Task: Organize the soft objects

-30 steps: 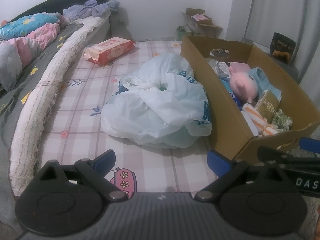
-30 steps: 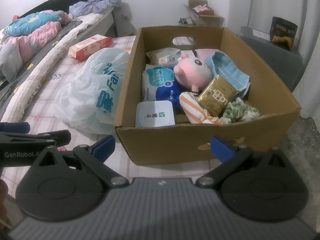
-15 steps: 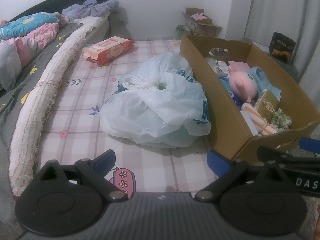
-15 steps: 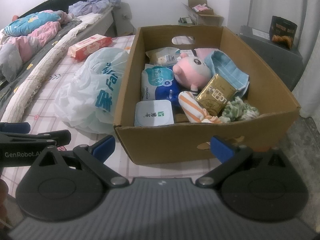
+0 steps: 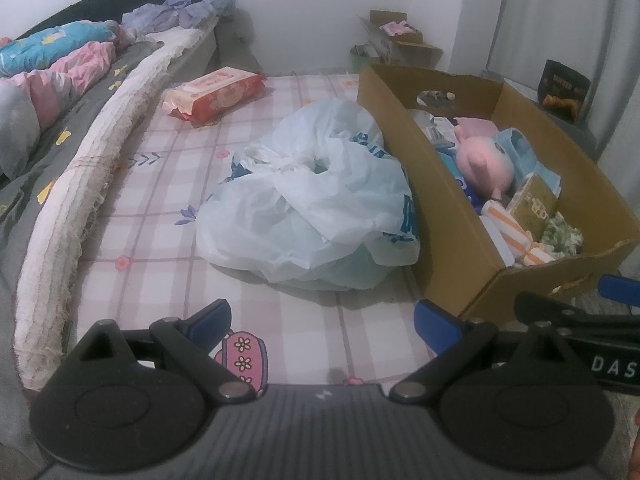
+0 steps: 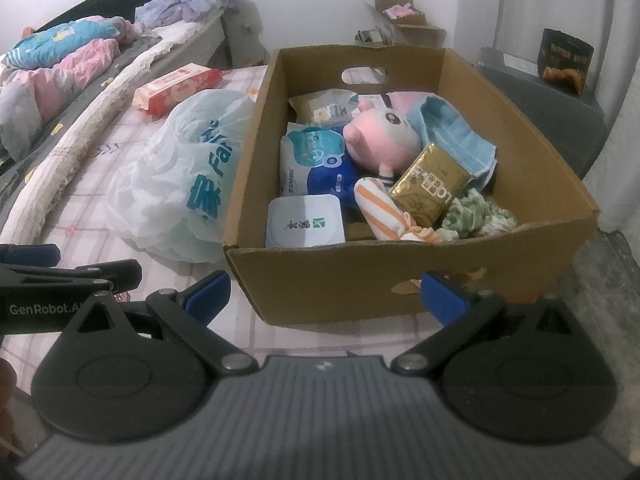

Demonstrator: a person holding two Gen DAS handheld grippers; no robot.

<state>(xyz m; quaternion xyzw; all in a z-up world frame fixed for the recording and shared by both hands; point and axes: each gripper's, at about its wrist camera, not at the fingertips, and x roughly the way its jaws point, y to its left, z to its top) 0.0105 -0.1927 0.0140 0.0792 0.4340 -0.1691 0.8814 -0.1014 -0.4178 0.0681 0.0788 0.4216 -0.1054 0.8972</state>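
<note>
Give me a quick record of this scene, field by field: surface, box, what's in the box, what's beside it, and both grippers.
surface: checked bed sheet
box: open cardboard box on the sheet
in box: pink plush toy, blue towel, gold packet, striped cloth, tissue packs
beside box: plastic bag, touching its left wall
farther back: red wipes pack
left gripper: open, empty
right gripper: open, empty, short of the box
</note>
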